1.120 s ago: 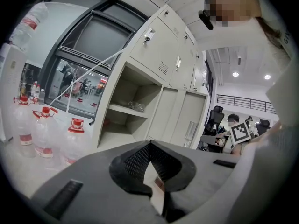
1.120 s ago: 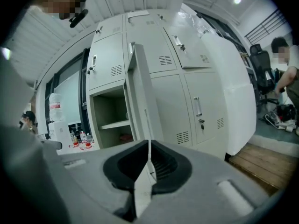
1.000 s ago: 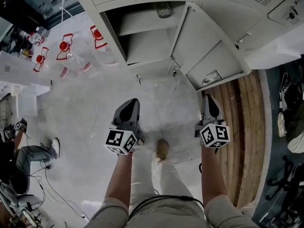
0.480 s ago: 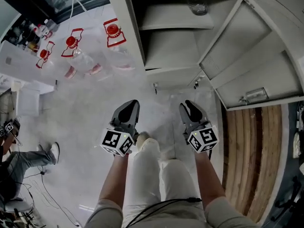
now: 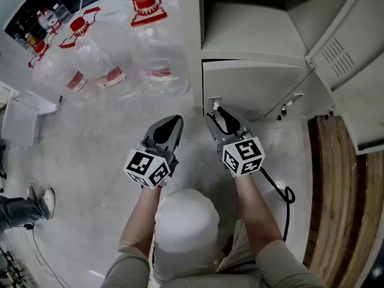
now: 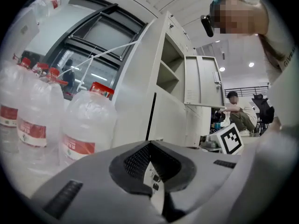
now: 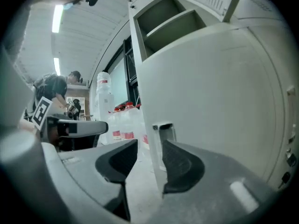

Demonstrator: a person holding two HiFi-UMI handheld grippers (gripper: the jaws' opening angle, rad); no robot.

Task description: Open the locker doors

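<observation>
The grey lockers fill the top right of the head view. An upper compartment [image 5: 252,35] stands open, its door [image 5: 348,59] swung out to the right. Below it the lower locker door [image 5: 258,89] is closed, with a small latch tab [image 5: 213,104] at its left edge. My right gripper [image 5: 215,114] points at that tab. Its jaws have just been opening, and the tab [image 7: 162,127] shows in the gap just past the fingertips, untouched. My left gripper [image 5: 174,122] hangs beside it to the left, shut and empty, facing the bottles.
Several large water bottles [image 5: 150,47] with red caps stand on the floor left of the lockers. A wooden platform [image 5: 342,191] lies to the right, and a black cable [image 5: 282,197] loops beside my right arm. A seated person's shoe [image 5: 42,203] is at far left.
Both grippers have dropped low toward the floor. The right gripper swung left from the open door to the lower door's latch, and its jaws opened. The view has closed in on the lockers.
</observation>
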